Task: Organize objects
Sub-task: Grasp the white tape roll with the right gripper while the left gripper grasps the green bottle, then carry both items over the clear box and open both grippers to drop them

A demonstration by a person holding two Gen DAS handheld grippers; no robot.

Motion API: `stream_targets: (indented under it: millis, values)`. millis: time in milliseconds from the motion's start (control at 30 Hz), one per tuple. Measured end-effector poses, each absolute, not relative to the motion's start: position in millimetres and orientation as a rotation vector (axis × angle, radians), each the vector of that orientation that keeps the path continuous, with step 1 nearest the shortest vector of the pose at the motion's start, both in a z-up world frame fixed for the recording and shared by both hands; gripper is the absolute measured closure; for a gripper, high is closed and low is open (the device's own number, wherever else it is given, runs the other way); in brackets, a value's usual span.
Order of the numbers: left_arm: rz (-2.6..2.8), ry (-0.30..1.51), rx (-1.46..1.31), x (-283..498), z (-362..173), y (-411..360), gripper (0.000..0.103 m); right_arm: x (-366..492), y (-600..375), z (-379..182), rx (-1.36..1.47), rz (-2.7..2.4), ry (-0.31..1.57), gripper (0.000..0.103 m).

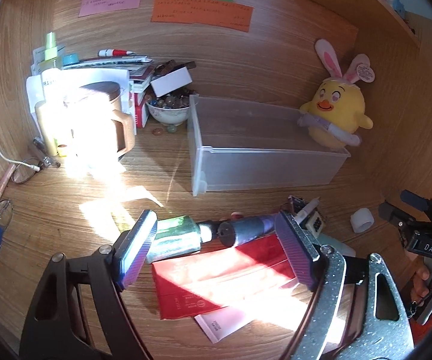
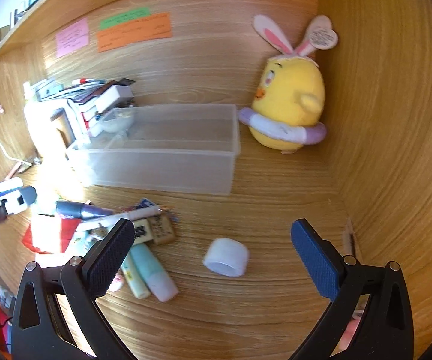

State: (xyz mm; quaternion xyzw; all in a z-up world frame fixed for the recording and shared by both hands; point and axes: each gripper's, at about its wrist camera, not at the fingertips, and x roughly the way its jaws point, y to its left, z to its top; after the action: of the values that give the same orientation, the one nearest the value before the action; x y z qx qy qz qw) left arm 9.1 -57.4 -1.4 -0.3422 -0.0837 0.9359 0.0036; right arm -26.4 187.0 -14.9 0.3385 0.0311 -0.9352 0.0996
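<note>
Barely begun: the clear plastic bin sits empty on the desk, clutter still strewn before it; left tool straddles a green tube, pads not yet pinching; right tool gapes over a white tape roll

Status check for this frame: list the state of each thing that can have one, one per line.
Left hand-held gripper: open, straddling the purple tube, pads not pressing.
Right hand-held gripper: open, nothing held.
Clear plastic bin: lidless, empty.
Purple tube: lying flat, capped.
White tape roll: on its side, free.
Plush chick: upright beside the bin.
</note>
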Motion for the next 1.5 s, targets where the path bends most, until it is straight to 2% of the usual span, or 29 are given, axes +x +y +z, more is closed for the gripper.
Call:
stream_targets:
  millis: [267, 367, 533, 600, 767, 900, 1500]
  values:
    - [2.898, -0.414, -1.205, -0.2, -27.6, -88.1, 0.021, -35.0, 207.4, -41.4, 1.141, -2.757, 0.035, 0.001]
    - [2.906, -0.426, -1.244, -6.6, -36.7, -91.8, 0.022, -37.9, 211.1, -49.5, 1.173, -2.737, 0.003, 0.006]
    - [2.854, -0.478, -1.286, -16.4, -45.7, -94.7, 0.024, -43.8, 213.1, -56.5, 1.206, -2.704, -0.06, 0.022]
    - [2.839, -0.489, -1.299, -20.1, -48.3, -94.1, 0.027, -46.6, 210.0, -58.9, 1.216, -2.699, -0.062, 0.03]
    - [2.802, -0.526, -1.334, -26.5, -53.9, -95.7, 0.044, -51.4, 201.5, -64.1, 1.244, -2.67, -0.057, 0.052]
    - [2.793, -0.57, -1.325, -26.8, -53.7, -100.1, 0.046, -53.0, 198.4, -66.7, 1.239, -2.666, -0.052, 0.065]
    - [2.936, -0.598, -1.176, -18.9, -19.1, -114.9, 0.047, -53.2, 185.4, -34.8, 1.078, -2.71, -0.038, 0.065]
